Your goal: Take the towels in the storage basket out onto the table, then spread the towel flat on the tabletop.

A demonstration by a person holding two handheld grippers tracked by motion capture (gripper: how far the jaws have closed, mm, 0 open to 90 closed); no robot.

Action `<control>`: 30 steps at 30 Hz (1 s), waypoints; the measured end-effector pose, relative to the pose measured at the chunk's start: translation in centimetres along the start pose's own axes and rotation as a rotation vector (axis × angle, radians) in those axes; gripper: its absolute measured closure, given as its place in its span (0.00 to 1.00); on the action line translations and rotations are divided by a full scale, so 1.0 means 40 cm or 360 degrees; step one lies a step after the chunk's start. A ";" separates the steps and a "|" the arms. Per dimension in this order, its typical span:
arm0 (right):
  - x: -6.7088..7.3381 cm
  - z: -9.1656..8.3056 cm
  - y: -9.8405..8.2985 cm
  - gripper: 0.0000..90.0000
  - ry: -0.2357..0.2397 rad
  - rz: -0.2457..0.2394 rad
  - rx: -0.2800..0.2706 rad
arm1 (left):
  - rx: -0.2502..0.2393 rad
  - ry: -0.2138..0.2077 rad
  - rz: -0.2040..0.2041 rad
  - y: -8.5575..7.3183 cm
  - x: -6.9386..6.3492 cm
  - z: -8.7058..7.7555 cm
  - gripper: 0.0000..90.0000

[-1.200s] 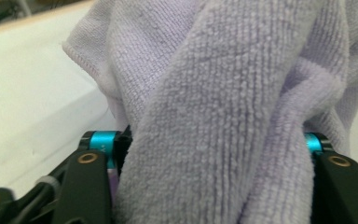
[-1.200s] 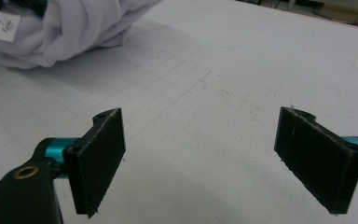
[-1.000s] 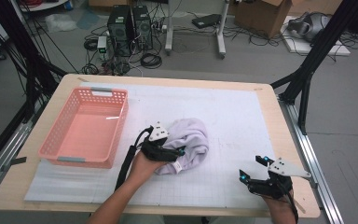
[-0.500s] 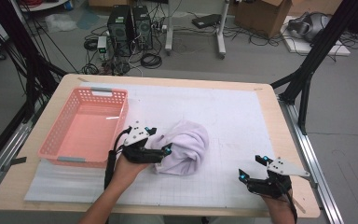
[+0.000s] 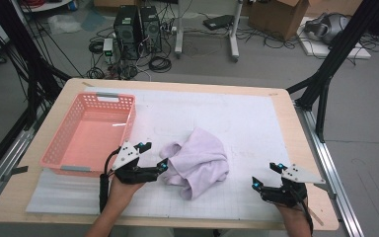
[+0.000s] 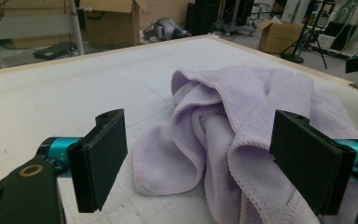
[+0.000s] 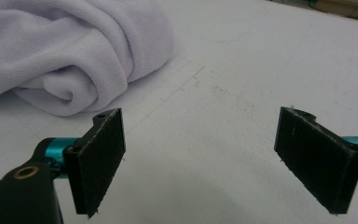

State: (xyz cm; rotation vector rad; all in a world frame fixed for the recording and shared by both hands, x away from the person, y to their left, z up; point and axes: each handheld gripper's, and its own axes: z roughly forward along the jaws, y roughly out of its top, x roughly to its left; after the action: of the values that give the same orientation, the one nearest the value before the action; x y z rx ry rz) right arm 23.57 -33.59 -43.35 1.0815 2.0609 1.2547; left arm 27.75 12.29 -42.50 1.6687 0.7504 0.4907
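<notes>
Lilac terry towel lying crumpled mid-bench.
Left tongs standing wide at its hemmed edge, having just opened; right tongs gaping wide, well apart.

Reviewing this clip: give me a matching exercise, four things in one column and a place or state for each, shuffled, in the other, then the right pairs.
Things:
1. towel
2. basket
3. left gripper
4. right gripper

Places or states:
A. pink, at the table's left side
B. open, at the table's near right corner, apart from the cloth
C. lilac, crumpled in the middle of the mat
D. open, beside the cloth's left edge

Pairs: 1-C, 2-A, 3-D, 4-B
</notes>
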 end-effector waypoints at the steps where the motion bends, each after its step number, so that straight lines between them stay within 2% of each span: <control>1: -0.001 0.001 0.000 0.17 0.0003 0.0004 0.0000 | 0.0005 -0.0010 0.0009 -0.004 0.001 0.002 0.21; 8: -0.003 0.014 0.000 0.17 0.0008 0.0007 0.0013 | -0.0039 -0.0017 -0.0023 -0.004 0.008 0.000 0.22; 16: -0.001 0.010 0.001 0.17 0.0006 0.0010 0.0011 | -0.0039 0.0010 -0.0033 -0.004 0.017 -0.002 0.22; 21: 0.006 0.013 0.006 0.17 0.0014 -0.0004 0.0017 | -0.0023 -0.0008 -0.0035 -0.006 0.018 0.001 0.22; 30: 0.040 0.048 0.024 0.17 0.0156 -0.0066 0.0080 | 0.0040 -0.0107 -0.0054 -0.015 0.016 0.019 0.26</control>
State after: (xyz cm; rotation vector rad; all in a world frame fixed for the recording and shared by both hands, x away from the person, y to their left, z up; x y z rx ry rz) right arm 24.43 -31.07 -43.36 1.0124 2.1875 1.2649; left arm 28.58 12.27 -43.31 1.6850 0.7369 0.4008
